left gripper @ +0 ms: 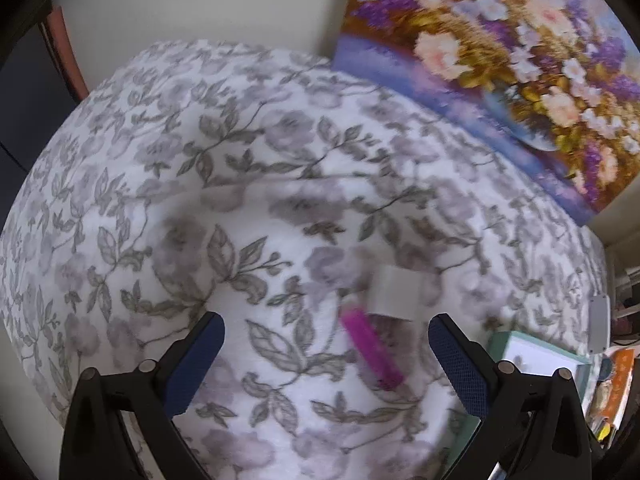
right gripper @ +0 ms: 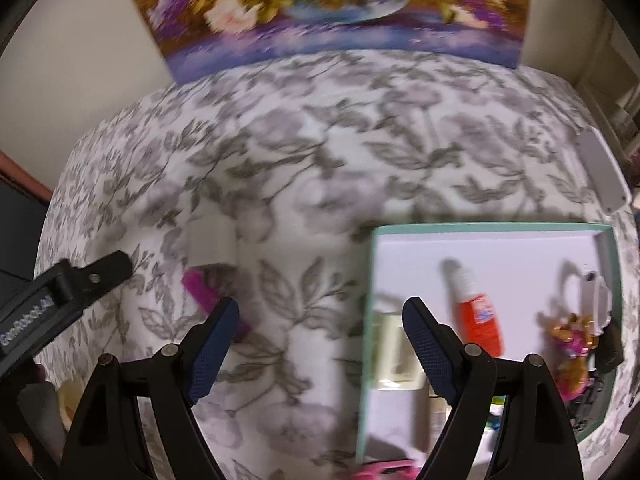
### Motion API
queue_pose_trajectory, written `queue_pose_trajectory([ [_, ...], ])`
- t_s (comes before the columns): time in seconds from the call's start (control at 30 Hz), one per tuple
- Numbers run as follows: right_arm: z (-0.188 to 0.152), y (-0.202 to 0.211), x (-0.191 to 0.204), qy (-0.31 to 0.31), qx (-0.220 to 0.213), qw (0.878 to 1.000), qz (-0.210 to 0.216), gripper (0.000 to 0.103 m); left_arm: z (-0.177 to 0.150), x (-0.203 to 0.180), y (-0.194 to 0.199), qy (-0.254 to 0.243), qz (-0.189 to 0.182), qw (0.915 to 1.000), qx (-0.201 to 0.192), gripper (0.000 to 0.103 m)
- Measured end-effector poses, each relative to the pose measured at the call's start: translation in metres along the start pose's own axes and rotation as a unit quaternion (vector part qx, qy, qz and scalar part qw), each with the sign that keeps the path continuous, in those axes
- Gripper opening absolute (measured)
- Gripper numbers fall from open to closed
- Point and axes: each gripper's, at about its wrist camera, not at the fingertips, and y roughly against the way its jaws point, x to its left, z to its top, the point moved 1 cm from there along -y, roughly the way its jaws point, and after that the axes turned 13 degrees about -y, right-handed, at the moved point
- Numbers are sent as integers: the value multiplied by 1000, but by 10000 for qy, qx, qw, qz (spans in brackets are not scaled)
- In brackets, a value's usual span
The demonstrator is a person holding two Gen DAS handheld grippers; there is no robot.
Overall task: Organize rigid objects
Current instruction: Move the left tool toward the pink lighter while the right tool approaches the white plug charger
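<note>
The left gripper (left gripper: 326, 354) is hanging wide open, holding nothing, above a pink tube (left gripper: 371, 348) lying beside a white block (left gripper: 394, 293) on the flowery cloth (left gripper: 168, 200). The right gripper (right gripper: 320, 342) is gaping empty too, beside the green box (right gripper: 480, 227) holding an orange bottle (right gripper: 478, 320).

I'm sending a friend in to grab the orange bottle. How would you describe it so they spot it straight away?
Look on the floral bedspread for the shallow mint-green tray. Inside, near the middle of its white floor, lies the orange bottle with a white cap, tilted, cap pointing away. It is the only orange thing there; the toy figure by the right wall is pink and gold.
</note>
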Motion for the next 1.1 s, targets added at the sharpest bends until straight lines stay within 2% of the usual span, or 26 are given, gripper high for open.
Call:
queue_pose_trajectory([
  [0.27,-7,-20,16,101,137,9998,-74,85,-6,26,-33,231,-2,9991,361,103],
  [0.57,3,-19,-3,-113,94,9997,-205,85,-10,27,-58,43,-109,9976,683,103],
  [0.67,5,-13,-9,-162,45,9997,-198,85,-9,20,-62,5,-150,9979,638,103],
  [0.8,9,-7,-17,-225,-53,9995,-224,85,-8,7,-75,-219,-12,9975,665,103],
  [0.97,12,-8,-23,-310,-32,9993,-200,84,-9,0,-88,-156,-145,9975,667,103],
  [1.1,11,-10,-24,-316,2,9993,-197,84,-6,-12,-87,-425,108,9976,538,103],
])
